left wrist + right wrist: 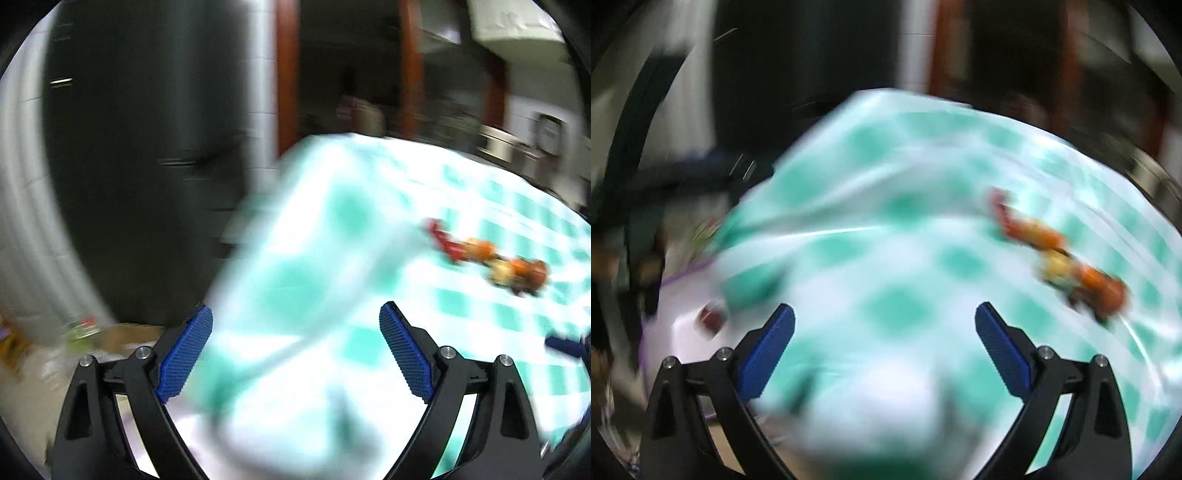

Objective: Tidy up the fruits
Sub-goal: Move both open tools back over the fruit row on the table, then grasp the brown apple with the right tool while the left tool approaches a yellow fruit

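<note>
Both views are blurred by motion. A row of fruits, red, orange and yellow, (pixel 491 256) lies on a table with a green-and-white checked cloth (pixel 332 229), to the right of my left gripper (pixel 295 354), which is open and empty over the cloth's near left corner. In the right wrist view the same fruits (pixel 1067 258) lie ahead and to the right of my right gripper (pixel 884 350), also open and empty above the cloth (pixel 894 221). Single fruits cannot be told apart.
A dark tall cabinet or door (pixel 147 147) stands left of the table. A brown wooden door frame (pixel 410 66) is behind. A white object with a dark red spot (pixel 709 317) sits at the left in the right wrist view. Cluttered floor items (pixel 85 332) lie lower left.
</note>
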